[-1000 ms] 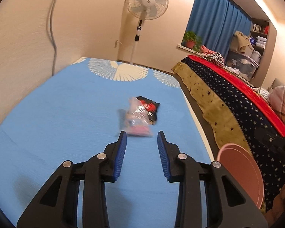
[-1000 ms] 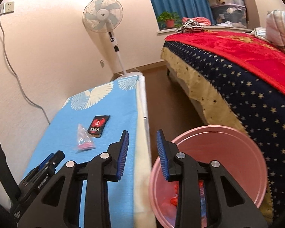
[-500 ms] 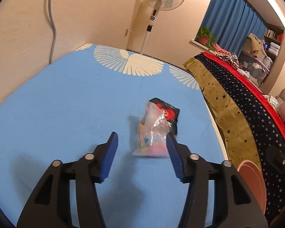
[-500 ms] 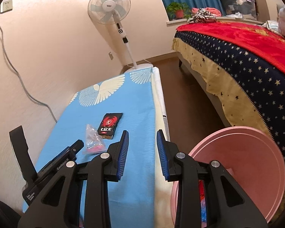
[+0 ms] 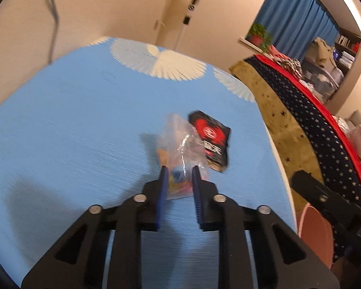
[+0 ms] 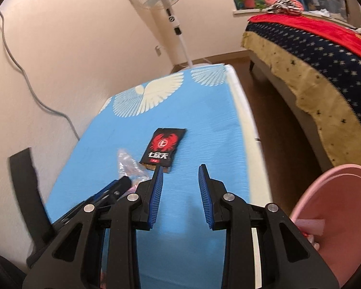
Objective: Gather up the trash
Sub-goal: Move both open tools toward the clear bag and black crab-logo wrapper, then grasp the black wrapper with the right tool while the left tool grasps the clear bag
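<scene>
A clear plastic bag [image 5: 180,151] with coloured bits inside lies on the blue table [image 5: 72,120]. My left gripper [image 5: 179,171] has its jaws narrowed around the bag's near end, the blue pads beside it; the frame is blurred, so contact is unclear. A black and red wrapper [image 5: 213,142] lies just behind the bag. In the right wrist view the wrapper [image 6: 162,148] lies ahead of my open, empty right gripper [image 6: 180,171], and the bag [image 6: 127,163] sits left of it, by the left gripper's tip. A pink bin [image 6: 337,216] stands at the lower right.
The table's right edge [image 6: 248,144] drops to a wooden floor. A bed with a starred red and navy cover [image 6: 325,55] stands to the right. A standing fan [image 6: 161,2] is beyond the table's far end. A wall with a hanging cable runs along the left.
My left gripper has moved forward to the clear bag and its jaws have narrowed around it. My right gripper has swung left from the pink bin over the table and opened wider.
</scene>
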Tool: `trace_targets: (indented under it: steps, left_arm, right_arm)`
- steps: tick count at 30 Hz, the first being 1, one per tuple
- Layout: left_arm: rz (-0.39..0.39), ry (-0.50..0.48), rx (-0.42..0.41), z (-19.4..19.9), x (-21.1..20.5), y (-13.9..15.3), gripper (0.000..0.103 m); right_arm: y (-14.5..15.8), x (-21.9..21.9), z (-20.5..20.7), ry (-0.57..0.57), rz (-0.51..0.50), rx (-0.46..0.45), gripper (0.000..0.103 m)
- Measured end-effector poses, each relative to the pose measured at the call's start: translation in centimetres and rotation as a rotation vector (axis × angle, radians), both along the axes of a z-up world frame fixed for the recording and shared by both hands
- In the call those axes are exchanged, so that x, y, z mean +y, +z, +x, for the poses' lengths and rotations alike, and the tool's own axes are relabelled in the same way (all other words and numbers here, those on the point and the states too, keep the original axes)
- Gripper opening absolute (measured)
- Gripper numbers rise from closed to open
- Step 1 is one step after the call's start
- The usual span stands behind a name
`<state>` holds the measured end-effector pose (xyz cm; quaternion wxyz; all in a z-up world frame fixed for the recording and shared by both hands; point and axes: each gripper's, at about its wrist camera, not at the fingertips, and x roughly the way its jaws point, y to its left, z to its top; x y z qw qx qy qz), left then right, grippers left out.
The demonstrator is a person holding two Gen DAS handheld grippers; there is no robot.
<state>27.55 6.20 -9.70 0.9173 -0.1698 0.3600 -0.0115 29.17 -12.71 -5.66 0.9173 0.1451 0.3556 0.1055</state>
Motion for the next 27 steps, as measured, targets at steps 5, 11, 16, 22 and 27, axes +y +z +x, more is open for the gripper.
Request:
trace_targets:
  steps: [5,11,16,22,27]
  left_arm:
    - [0.025,0.155,-0.003,-0.8,2.2,0.3,0.018]
    - [0.032,0.204,-0.008,-1.2,2.5,0.5,0.018]
    - [0.025,0.211,-0.005,-1.3,2.7,0.3,0.018]
    - [0.054,0.191,-0.014,-1.3,2.1,0.6,0.018]
    - [0.106,0.181,0.002,-0.9,1.3,0.7,0.018]
  right_arm:
    - [-1.2,1.8,2.6,0.011,0.008,0.033,0.031]
    - [-3.4,3.9,6.3,0.023,-0.029,0.097,0.026]
    - [-4.6,4.2,7.6,0.015,-0.027,0.145,0.011]
    - [-4.6,3.7,7.1,0.022,-0.001,0.124,0.0]
    - [-4.1,4.3,6.9,0.049,-0.026,0.085,0.0]
